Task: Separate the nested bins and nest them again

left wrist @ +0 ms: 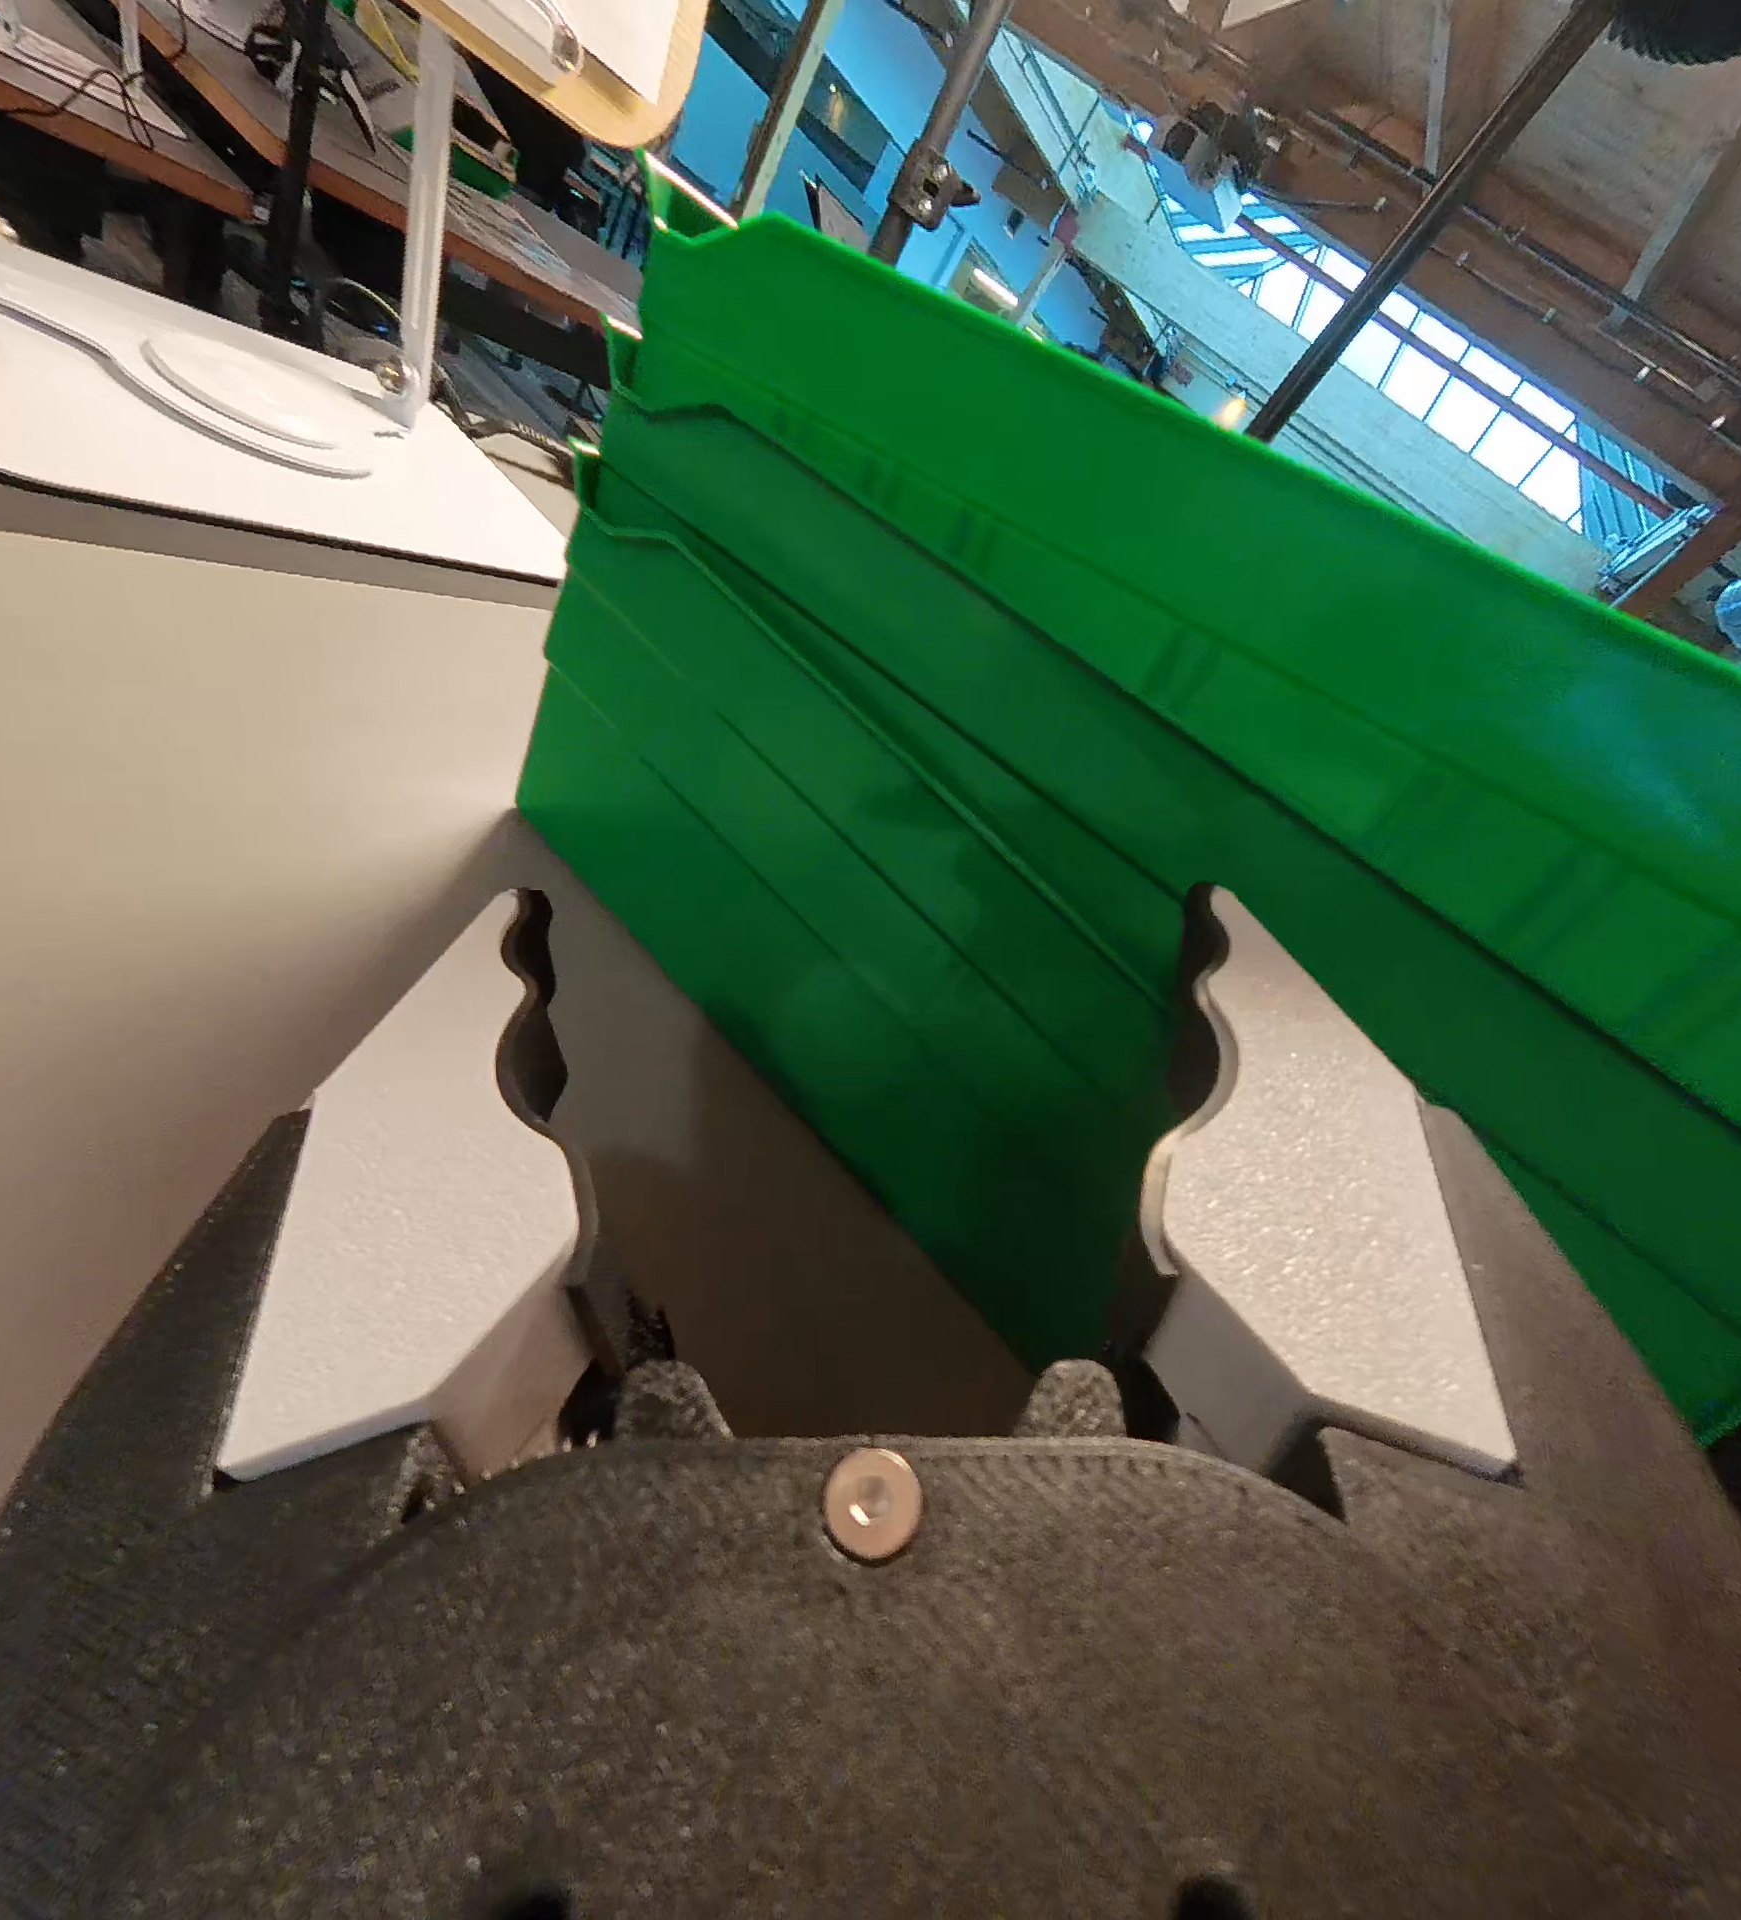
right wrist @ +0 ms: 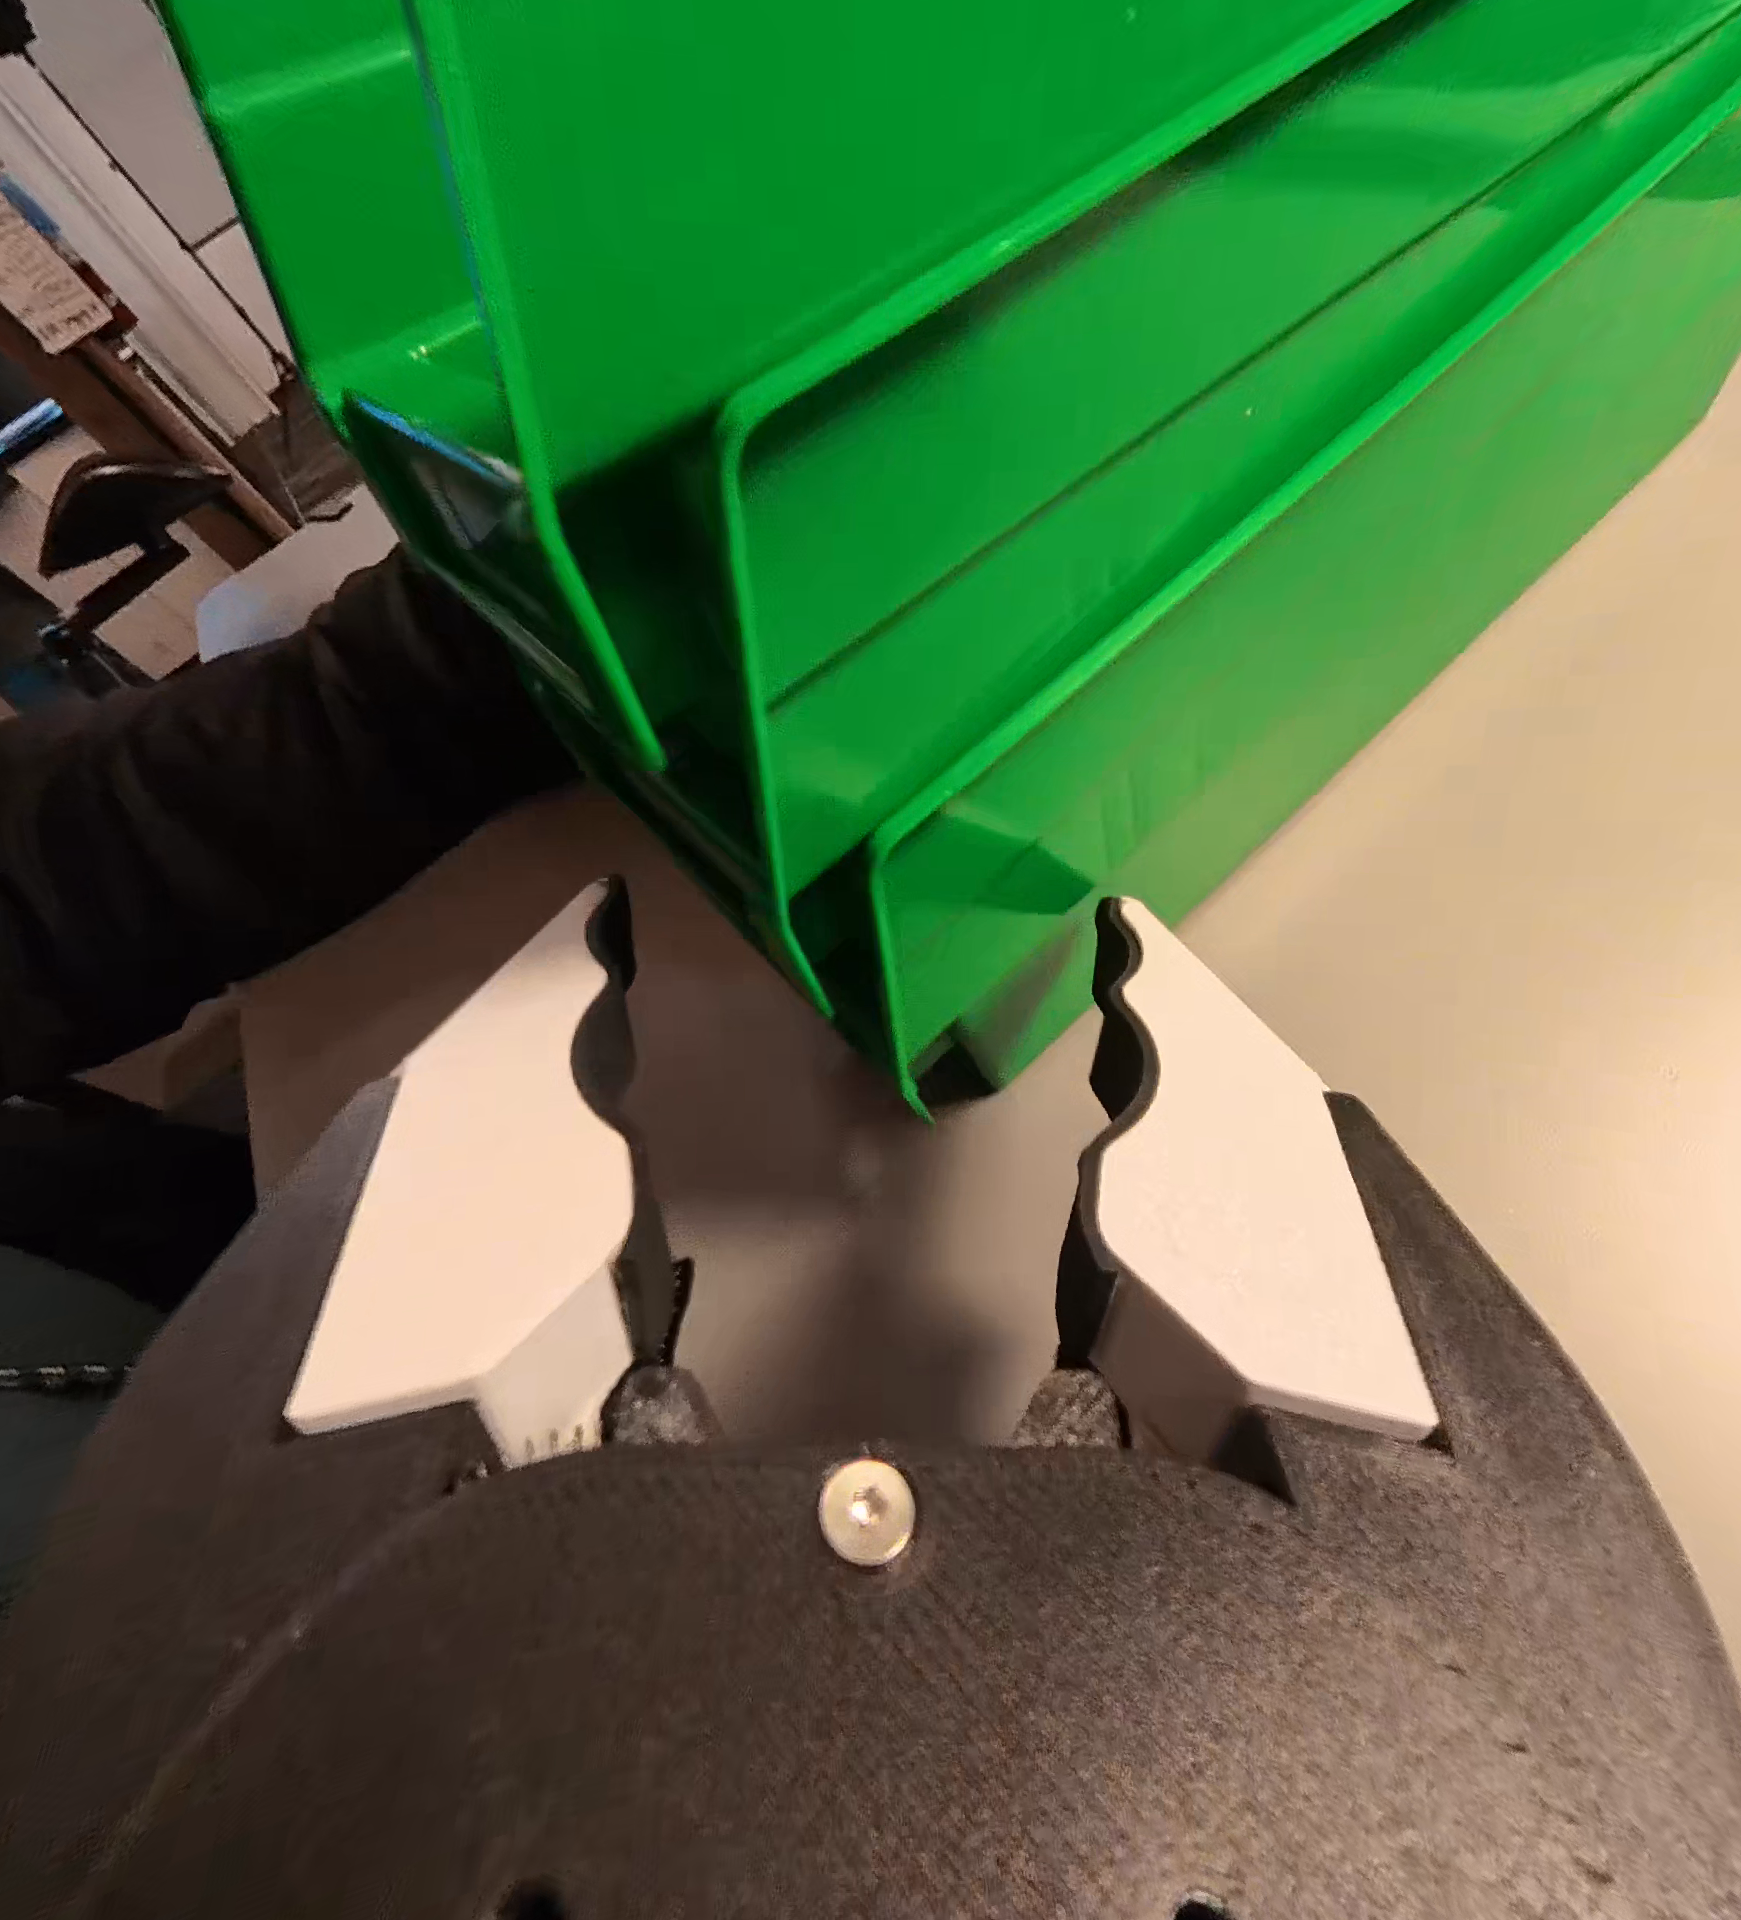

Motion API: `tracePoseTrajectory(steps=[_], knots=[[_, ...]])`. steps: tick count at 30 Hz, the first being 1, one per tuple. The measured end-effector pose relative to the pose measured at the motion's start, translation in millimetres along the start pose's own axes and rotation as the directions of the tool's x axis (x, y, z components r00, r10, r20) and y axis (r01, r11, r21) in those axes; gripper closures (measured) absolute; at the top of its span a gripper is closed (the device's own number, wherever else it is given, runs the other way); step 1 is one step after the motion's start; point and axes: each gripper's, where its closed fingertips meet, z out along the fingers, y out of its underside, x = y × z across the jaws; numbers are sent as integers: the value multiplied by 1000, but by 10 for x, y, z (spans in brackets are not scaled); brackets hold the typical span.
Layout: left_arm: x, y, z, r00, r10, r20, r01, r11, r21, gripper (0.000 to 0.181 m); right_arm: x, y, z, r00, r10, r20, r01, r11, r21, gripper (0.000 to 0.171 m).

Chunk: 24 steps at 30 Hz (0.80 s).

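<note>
A stack of nested green plastic bins (left wrist: 1053, 644) stands on the grey table (left wrist: 170, 831). In the left wrist view I see its long side wall, with several stepped rims. My left gripper (left wrist: 861, 904) is open and empty, close against that side, its right finger just in front of the wall. In the right wrist view the stack (right wrist: 1001, 468) shows its front corner with the rims offset one above another. My right gripper (right wrist: 861, 894) is open and empty, its fingertips just short of the lowest bin's corner.
A white lamp-like stand with a round base (left wrist: 253, 395) sits on a white board at the table's far left. A person's black sleeve (right wrist: 170, 810) reaches to the stack's left side. Workbenches and clutter lie beyond the table.
</note>
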Motion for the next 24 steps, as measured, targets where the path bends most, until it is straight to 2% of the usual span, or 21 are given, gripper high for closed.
tracePoseTrajectory(steps=[4, 7, 14, 16, 20, 24], knots=[[-120, -83, -103, 1000, -4, 28, 3, 1000, 21, 62, 75, 47, -78, 999, -35, 6, 35, 999, 5, 83], [-212, -135, -169, 999, -11, 48, 9, 999, 33, 63, 101, -12, -233, 1000, -5, 26, 3, 996, 87, 84], [-265, -124, -176, 997, 16, 76, -18, 1000, 26, 64, 290, -181, -401, 998, -29, -55, 39, 979, 198, 83], [-261, -125, -177, 996, 35, 85, -37, 999, 25, 66, 316, -203, -361, 999, -23, -42, 30, 981, 193, 78], [-283, -138, -201, 992, 69, 108, -72, 997, 23, 69, 293, -235, -301, 1000, -25, 11, 22, 980, 199, 79], [-322, -152, -222, 991, 58, 118, -61, 998, 26, 69, 339, -324, -427, 997, 43, 66, -60, 957, 285, 80]])
